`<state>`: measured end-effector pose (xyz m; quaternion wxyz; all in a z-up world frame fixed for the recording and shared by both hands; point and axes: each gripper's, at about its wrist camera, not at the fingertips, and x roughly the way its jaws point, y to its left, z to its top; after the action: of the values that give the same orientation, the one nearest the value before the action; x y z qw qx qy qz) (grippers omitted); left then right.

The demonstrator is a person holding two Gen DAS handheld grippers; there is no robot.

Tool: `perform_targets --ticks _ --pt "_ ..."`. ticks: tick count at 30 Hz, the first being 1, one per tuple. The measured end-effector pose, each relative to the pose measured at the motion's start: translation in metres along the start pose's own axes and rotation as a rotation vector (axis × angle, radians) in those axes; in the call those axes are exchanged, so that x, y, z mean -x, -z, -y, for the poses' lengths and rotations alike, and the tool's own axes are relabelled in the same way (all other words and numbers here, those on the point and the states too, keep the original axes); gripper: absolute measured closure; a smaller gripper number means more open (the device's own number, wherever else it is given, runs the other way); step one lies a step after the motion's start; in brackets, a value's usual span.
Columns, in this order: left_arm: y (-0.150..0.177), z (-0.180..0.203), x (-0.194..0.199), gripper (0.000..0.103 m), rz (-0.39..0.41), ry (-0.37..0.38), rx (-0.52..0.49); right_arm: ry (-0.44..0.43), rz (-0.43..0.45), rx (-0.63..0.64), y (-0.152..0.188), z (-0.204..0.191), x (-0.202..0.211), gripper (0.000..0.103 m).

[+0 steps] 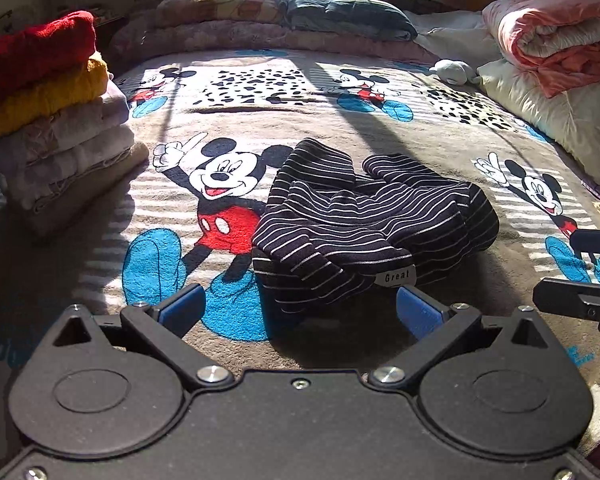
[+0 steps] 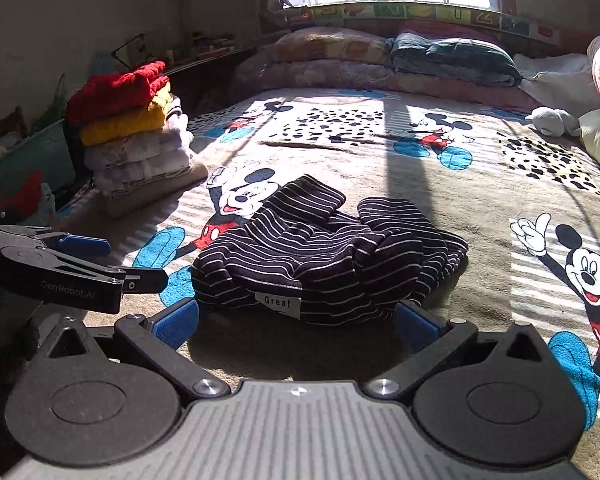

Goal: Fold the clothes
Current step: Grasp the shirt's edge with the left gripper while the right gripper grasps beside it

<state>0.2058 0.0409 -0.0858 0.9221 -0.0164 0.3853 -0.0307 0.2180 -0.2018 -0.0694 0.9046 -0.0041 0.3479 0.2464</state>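
Both grippers gape empty before striped garment (image 1: 372, 220).

Left wrist view: low over the cartoon-mouse fleece blanket (image 1: 340, 128), facing the window; crumpled black white-striped garment (image 1: 372, 216) near, centre frame.
Right wrist view: same heading, slightly rightward.
Shared: striped garment (image 2: 324, 256), folded-clothes stack (image 2: 136, 140) upper left.
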Motion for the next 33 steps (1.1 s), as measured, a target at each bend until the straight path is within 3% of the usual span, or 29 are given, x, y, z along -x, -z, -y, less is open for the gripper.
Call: perform_targets --ticks 6,10,16,20,22,25,27,33 --pt "-0.018 -0.019 -0.035 0.001 -0.037 0.104 0.073 -0.084 -0.017 0.018 -0.022 0.018 -0.029 0.0" --pt "-0.029 -0.028 -0.055 0.0 -0.036 0.15 0.072 -0.069 -0.036 0.063 -0.039 0.026 -0.048 0.0" --pt "-0.047 -0.035 -0.084 0.0 -0.06 0.145 0.005 -0.031 -0.08 0.136 -0.061 0.04 -0.081 0.0" --pt "-0.056 -0.04 -0.101 0.0 -0.078 0.163 -0.014 -0.02 -0.107 0.119 -0.066 0.059 -0.104 0.001" --pt "-0.059 -0.042 -0.111 0.001 -0.079 0.176 -0.03 -0.028 -0.119 0.097 -0.067 0.068 -0.114 0.003" --pt "-0.064 -0.043 -0.125 0.002 -0.081 0.198 -0.054 -0.051 -0.146 0.059 -0.067 0.083 -0.129 0.015" --pt "-0.068 -0.044 -0.135 0.01 -0.087 0.224 -0.064 -0.071 -0.165 0.041 -0.066 0.092 -0.14 0.023" --pt "-0.072 -0.043 -0.159 0.03 -0.119 0.295 -0.145 -0.143 -0.219 0.027 -0.058 0.1 -0.159 0.023"
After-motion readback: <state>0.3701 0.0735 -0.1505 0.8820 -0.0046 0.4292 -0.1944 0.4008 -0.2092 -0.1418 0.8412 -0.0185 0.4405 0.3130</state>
